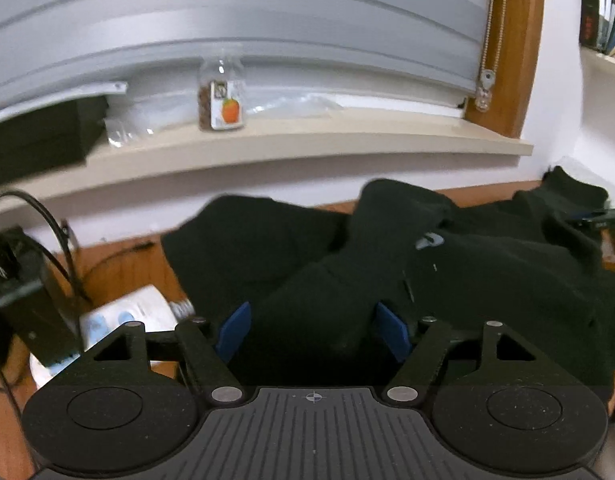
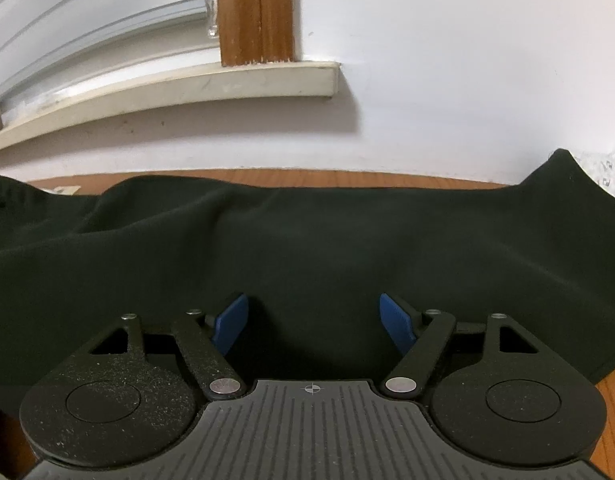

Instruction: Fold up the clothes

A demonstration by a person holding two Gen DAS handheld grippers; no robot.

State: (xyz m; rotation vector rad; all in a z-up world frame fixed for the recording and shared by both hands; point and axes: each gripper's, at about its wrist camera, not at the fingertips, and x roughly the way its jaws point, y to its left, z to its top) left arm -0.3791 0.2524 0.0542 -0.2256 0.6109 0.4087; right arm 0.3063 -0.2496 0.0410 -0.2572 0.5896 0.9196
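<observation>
Left gripper (image 1: 312,330): jaws stand wide, blue pads (image 1: 234,330) apart, nothing clamped. A ridge of the black garment (image 1: 447,276) runs up between the pads; whether the cloth touches them cannot be told. The garment lies rumpled on the wooden table (image 1: 119,268), spreading ahead of the jaws and off to their right, with a small grey tag (image 1: 429,240) showing ahead and right. Left of the jaws: a white printed packet (image 1: 127,314) and a black box with cables (image 1: 17,280). Beyond the garment, a windowsill (image 1: 307,148) carries a clear jar (image 1: 222,94) with an orange label.

Right gripper (image 2: 313,320): jaws also wide, gripping nothing. Black cloth fills the space between and ahead of the pads, lying smoother here; its far edge meets a strip of bare table (image 2: 267,178) below the white wall (image 2: 467,80).
</observation>
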